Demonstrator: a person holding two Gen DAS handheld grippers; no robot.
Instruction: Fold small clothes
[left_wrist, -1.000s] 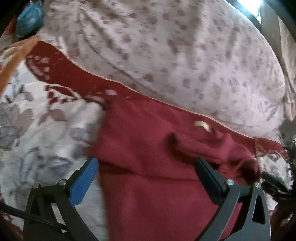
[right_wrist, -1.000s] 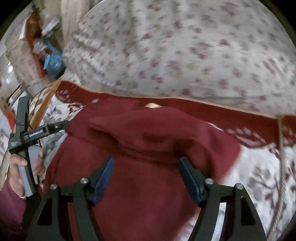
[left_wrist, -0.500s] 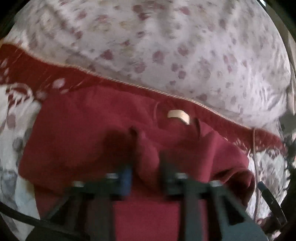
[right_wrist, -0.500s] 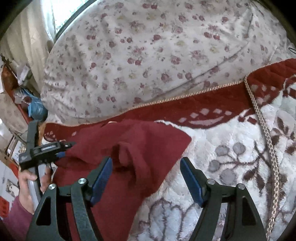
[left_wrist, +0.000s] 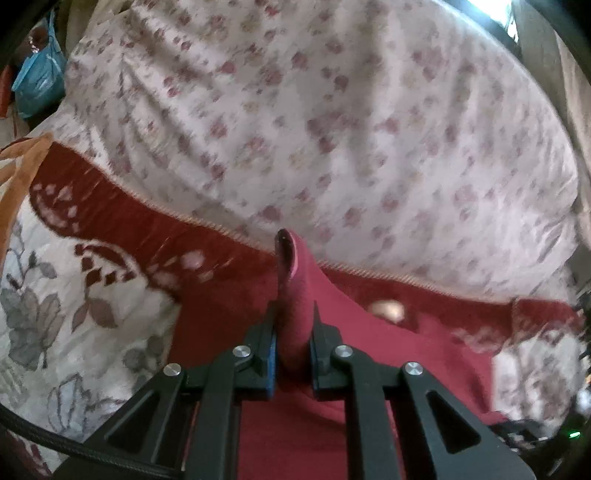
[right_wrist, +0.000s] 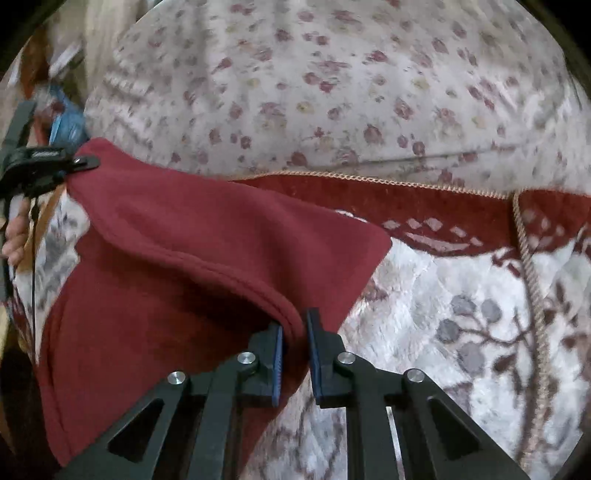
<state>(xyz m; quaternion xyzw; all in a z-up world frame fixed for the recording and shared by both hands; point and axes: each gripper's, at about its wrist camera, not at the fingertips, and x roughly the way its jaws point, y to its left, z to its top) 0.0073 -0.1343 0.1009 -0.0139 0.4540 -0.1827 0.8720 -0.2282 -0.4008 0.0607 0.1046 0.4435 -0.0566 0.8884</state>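
Note:
A dark red garment (left_wrist: 388, 354) lies on a flowered blanket (left_wrist: 66, 295). My left gripper (left_wrist: 293, 325) is shut on a raised fold of the red garment, which sticks up between its pads. A pale label (left_wrist: 386, 309) shows on the cloth to the right of that fold. In the right wrist view the same red garment (right_wrist: 192, 243) is lifted at two edges. My right gripper (right_wrist: 295, 332) is shut on its hemmed edge near the right corner. My left gripper (right_wrist: 79, 162) pinches the far left corner there, with a hand (right_wrist: 14, 236) below it.
A large pillow in a small-flower print (left_wrist: 332, 129) fills the space behind the garment. The blanket's dark red border with gold cord (right_wrist: 424, 206) runs along the pillow. A blue bag (left_wrist: 37, 81) sits at the far left.
Both grippers closed from open onto the red garment, the left first and the right just now. The left one lifted its fold; the garment's edge now hangs between the two.

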